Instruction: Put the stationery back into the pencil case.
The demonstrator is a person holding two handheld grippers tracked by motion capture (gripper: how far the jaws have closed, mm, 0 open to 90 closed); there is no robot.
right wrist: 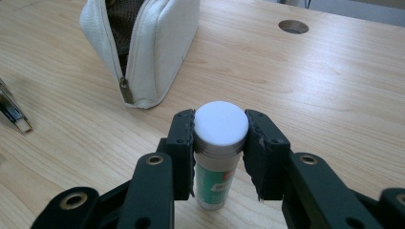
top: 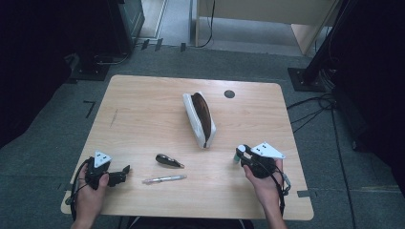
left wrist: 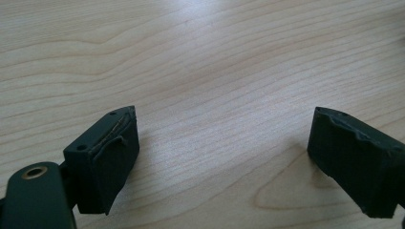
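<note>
Item in hand: a small upright tube (right wrist: pixel 217 157) with a white cap and green label, which I have clamped between the jaws of my right gripper (right wrist: pixel 219 143), the pads pressing on either side just under the cap; its long axis stands vertical, base on or just above the table (top: pixel 143 95), I cannot tell which. Destination, as I judge it: the white zip pouch (right wrist: pixel 157 52), lying ahead of this gripper and off to its left, near but apart, its opened top facing up and its long axis running away from me toward the far edge. The zip pull (right wrist: pixel 125 90) hangs at the pouch's near end, the end closest to the jaws. The path between tube and pouch is bare wood; I judge nothing blocks a lift and a carry over the opening. Right gripper is by far the nearer to both. Left gripper (left wrist: pixel 219 157): jaws spread wide, holding nothing, bare tabletop between them, well apart from the pouch. Between the two grippers, nearer my left one: a dark rounded object (top: pixel 168 161) and just nearer me a pen (top: pixel 164 179), both lying flat, clear of the route. Beyond the pouch to the gripper's right: a round cable hole (right wrist: pixel 293 26) in the table
</note>
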